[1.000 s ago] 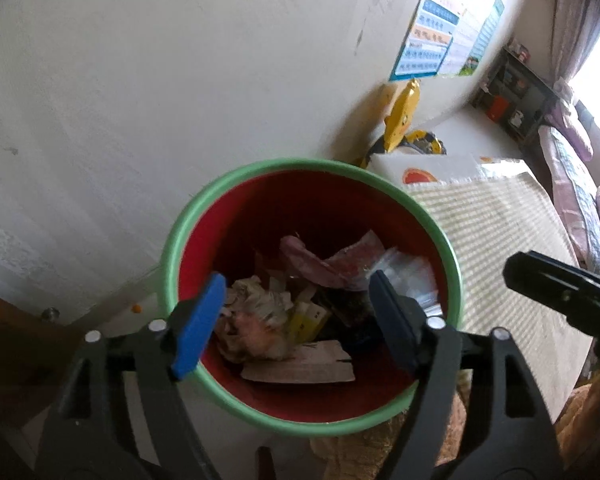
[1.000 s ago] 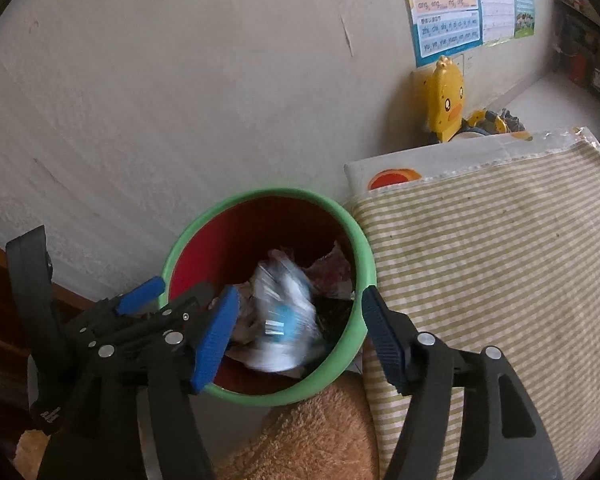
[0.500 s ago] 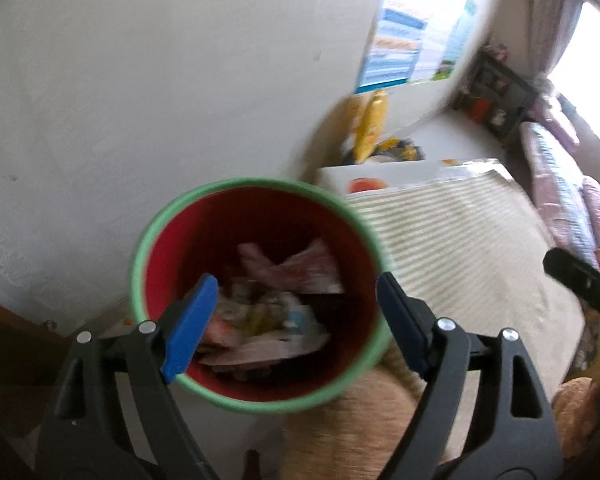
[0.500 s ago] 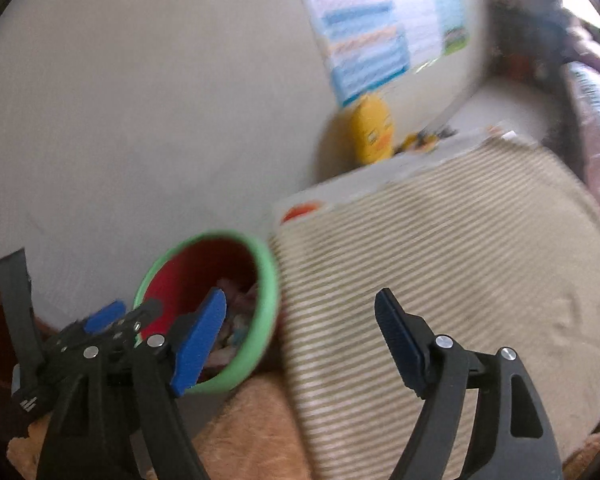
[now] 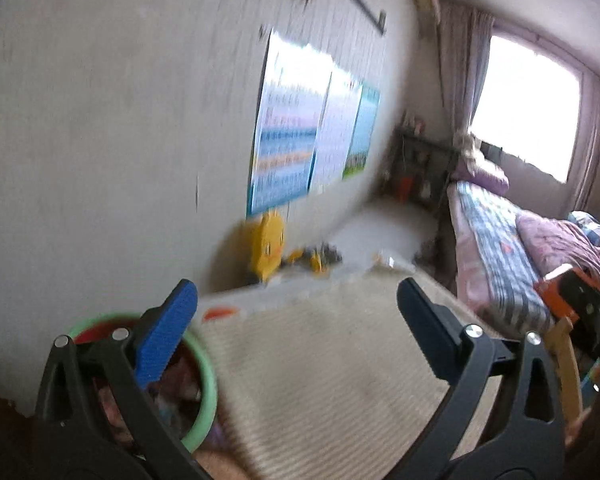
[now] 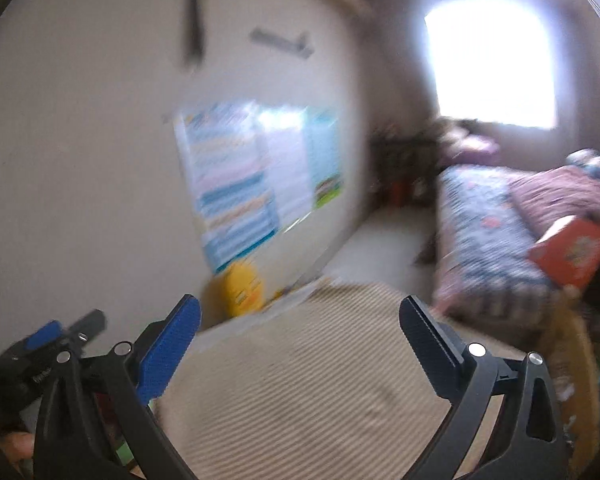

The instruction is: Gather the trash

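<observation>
The bin [image 5: 202, 376], red inside with a green rim, sits at about eight o'clock in my left view, against the wall, partly hidden behind my left finger; wrappers and paper scraps lie inside it, blurred. I judge that load delivered, since nothing sits between either pair of jaws. My left gripper [image 5: 296, 332] stands wide apart and empty, its jaws having just been opening. My right gripper [image 6: 300, 340] is likewise spread wide with nothing in it, jaws also just opened; in its view the bin is all but hidden, and the left gripper shows at nine o'clock. Both point out over the striped mat [image 5: 324, 380] that fills the centre, touching the bin on its right side. Beyond it, at eleven o'clock, a yellow duck toy [image 5: 267, 244] stands against the wall under the posters [image 5: 312, 136]. A bed [image 5: 496, 256] runs along at three o'clock. Both views are smeared; no further trash can be made out on the mat.
</observation>
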A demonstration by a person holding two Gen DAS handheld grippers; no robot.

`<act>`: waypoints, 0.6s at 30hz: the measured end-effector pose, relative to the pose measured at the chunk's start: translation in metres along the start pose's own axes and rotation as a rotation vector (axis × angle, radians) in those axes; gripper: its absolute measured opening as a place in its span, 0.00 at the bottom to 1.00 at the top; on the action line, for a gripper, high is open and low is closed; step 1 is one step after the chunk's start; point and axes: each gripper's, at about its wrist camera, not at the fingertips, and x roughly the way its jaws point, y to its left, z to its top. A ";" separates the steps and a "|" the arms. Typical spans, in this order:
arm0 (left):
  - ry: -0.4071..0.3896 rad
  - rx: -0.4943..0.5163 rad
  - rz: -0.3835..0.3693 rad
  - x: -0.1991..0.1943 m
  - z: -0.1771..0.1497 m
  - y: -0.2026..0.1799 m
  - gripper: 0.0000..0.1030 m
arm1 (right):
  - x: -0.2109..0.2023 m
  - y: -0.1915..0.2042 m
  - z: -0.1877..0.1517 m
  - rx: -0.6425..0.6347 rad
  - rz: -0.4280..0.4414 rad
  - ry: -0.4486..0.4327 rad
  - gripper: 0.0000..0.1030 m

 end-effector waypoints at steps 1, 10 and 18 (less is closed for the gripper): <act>-0.041 0.017 0.012 -0.003 0.003 -0.010 0.95 | -0.004 -0.006 0.000 0.007 -0.047 -0.023 0.93; -0.030 0.097 0.032 -0.012 -0.009 -0.047 0.95 | -0.006 -0.032 -0.020 -0.049 -0.161 -0.016 0.93; 0.004 0.149 0.068 -0.008 -0.018 -0.058 0.95 | 0.004 -0.028 -0.027 -0.028 -0.132 0.018 0.93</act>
